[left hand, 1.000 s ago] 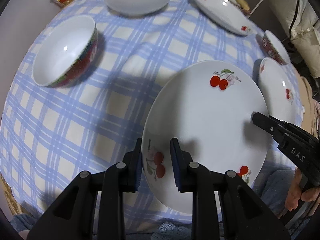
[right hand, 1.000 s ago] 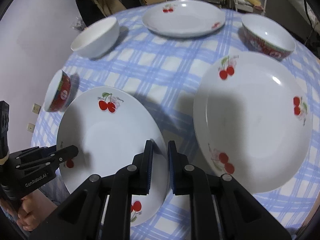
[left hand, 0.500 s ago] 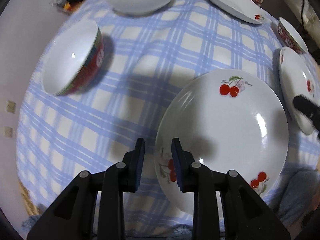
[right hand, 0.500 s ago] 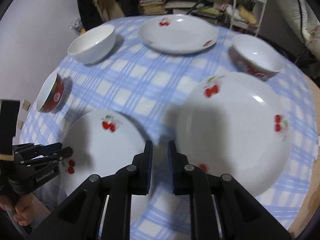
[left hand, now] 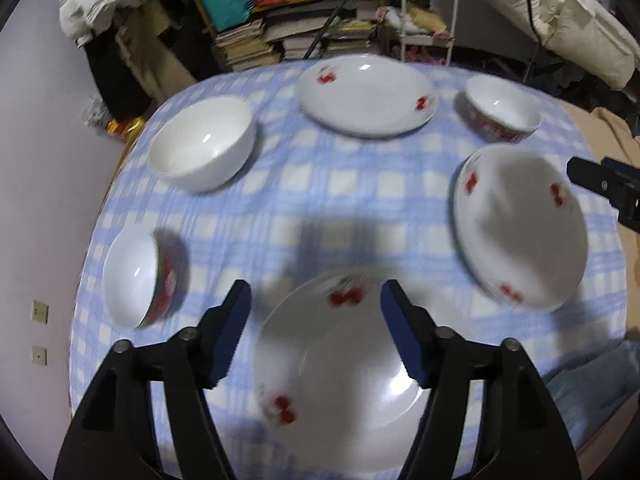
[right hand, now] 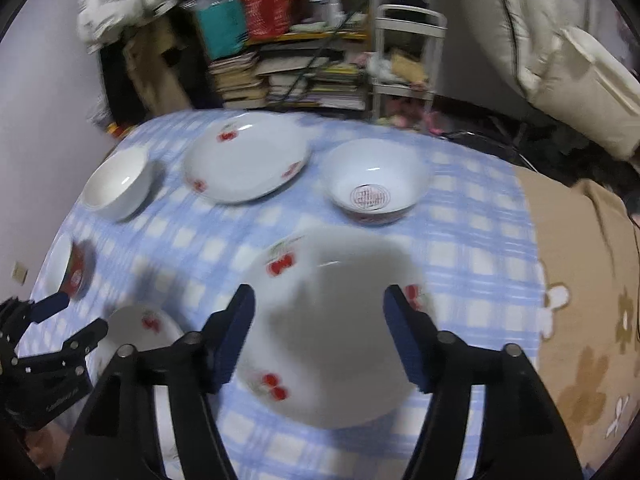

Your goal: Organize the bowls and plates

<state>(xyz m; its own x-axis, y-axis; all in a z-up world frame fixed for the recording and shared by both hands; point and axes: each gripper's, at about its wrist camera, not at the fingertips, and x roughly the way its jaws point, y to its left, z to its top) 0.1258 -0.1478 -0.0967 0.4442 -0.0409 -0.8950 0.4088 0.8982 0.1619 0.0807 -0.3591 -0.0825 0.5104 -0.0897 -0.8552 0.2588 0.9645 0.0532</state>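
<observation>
Three white cherry-print plates lie on a blue checked tablecloth point(left hand: 320, 200): a near plate point(left hand: 340, 380), a right plate point(left hand: 520, 232) and a far plate point(left hand: 366, 96). A plain white bowl point(left hand: 202, 148) sits far left, a red-sided bowl point(left hand: 140, 280) at left, another red-sided bowl point(left hand: 502, 110) far right. My left gripper point(left hand: 316, 320) is open and empty above the near plate. My right gripper point(right hand: 320, 328) is open and empty above the right plate point(right hand: 332, 328). The far plate point(right hand: 244, 160) and a patterned bowl point(right hand: 376, 180) lie beyond it.
Stacked books and a shelf point(left hand: 288, 32) stand behind the table, with a white wire cart point(left hand: 428, 12). A beige floral cloth point(right hand: 580, 300) covers the surface at right. A grey wall point(left hand: 40, 160) runs along the left.
Both grippers have opened from shut and pulled up and back, so the whole table and the room behind now show. The plates and bowls have not moved.
</observation>
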